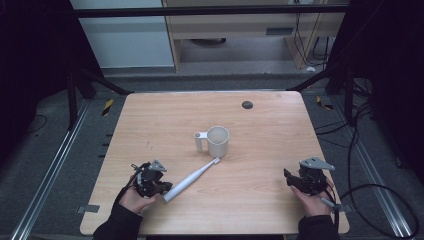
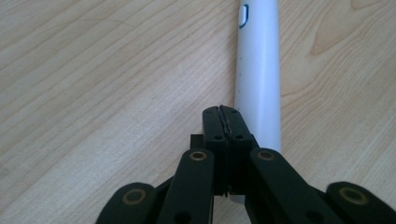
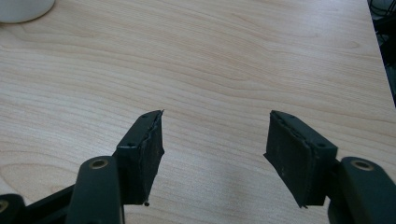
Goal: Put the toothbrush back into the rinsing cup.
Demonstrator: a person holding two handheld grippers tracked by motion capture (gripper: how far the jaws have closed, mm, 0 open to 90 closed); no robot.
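The wooden table (image 1: pixel 260 145) carries a white cup (image 1: pixel 218 141) far ahead of my left gripper (image 1: pixel 159 187), and the electric toothbrush (image 1: pixel 192 178) lies just beside its tip, brush head near the cup. I judge that nothing is picked up yet. In the left gripper view my jaws are pressed together on nothing, handle (image 2: pixel 258 88) alongside; my right gripper (image 3: pixel 215 154) stands open and empty.

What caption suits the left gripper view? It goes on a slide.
Left tongs shut and empty, resting beside the white electric toothbrush lying on the wooden table.
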